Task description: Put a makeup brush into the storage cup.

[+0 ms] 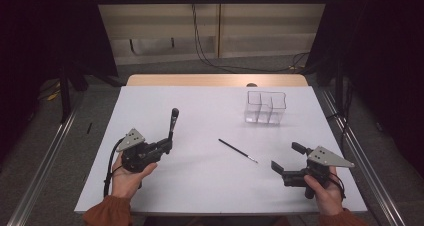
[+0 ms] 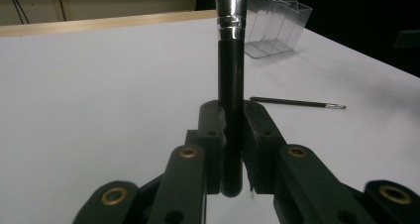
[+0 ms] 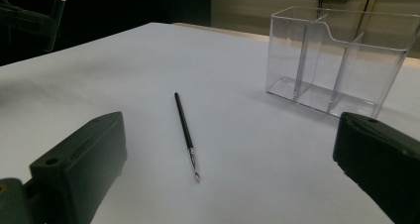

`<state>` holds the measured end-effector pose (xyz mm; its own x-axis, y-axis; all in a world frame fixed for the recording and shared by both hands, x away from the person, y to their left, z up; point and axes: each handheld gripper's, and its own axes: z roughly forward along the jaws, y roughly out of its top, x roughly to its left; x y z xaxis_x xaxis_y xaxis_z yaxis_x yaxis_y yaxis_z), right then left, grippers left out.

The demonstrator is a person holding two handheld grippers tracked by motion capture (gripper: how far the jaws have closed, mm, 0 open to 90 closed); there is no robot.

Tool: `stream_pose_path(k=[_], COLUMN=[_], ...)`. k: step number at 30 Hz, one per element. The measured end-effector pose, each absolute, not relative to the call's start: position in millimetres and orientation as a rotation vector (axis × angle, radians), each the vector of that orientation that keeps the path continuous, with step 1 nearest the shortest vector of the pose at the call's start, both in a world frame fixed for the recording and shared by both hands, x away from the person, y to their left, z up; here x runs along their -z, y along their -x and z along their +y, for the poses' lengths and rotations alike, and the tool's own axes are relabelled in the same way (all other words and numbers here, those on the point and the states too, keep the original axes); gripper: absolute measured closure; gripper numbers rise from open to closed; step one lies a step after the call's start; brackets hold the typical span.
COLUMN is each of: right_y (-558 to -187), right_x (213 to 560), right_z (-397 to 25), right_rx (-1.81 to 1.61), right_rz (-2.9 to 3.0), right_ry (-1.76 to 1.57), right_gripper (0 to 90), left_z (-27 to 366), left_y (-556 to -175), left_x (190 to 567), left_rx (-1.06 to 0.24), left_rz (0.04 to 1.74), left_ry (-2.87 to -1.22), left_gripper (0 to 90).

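Thick black brush (image 1: 173, 122) clamped upright by its handle in left gripper (image 1: 167, 145), above worktop (image 1: 200, 186) left side. Thin brush (image 1: 238, 150) lies mid-worktop; clear divided organizer (image 1: 265, 107) beyond. Right gripper (image 1: 287, 161) wide open, empty. No legible writing.

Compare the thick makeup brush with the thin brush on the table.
The thick black-handled makeup brush with a silver ferrule is clamped in the left claw, raised off the white table; the thin black fine-tipped brush lies flat on it, untouched. The held brush has a much stouter handle; the lying one is slender and ends in a tiny tip. Both have black handles.
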<state>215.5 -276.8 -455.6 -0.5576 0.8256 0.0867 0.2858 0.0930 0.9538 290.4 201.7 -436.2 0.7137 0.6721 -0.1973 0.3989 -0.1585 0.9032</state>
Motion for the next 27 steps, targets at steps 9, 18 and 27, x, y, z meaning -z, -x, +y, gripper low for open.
stream_pose_path(k=[9, 18, 27], right_y=[-217.7, -221.8, -231.3], right_x=[449.9, 438.9, 433.7], right_z=[-266.6, -247.8, -227.3], right_rx=[-1.547, -1.617, -1.666], right_rz=[1.846, 1.926, 1.972], right_ry=[-1.097, -0.994, -0.946], right_gripper=[4.1, 1.8, 0.1], left_z=[189.0, 177.6, 165.2], left_y=[-279.1, -275.1, -275.6], left_x=[430.1, 426.9, 427.9], left_rx=[-0.274, -0.257, -0.238], left_rz=[0.775, 0.744, 0.727], left_ry=[-1.782, -1.769, -1.779], left_gripper=[79.7, 79.6, 79.6])
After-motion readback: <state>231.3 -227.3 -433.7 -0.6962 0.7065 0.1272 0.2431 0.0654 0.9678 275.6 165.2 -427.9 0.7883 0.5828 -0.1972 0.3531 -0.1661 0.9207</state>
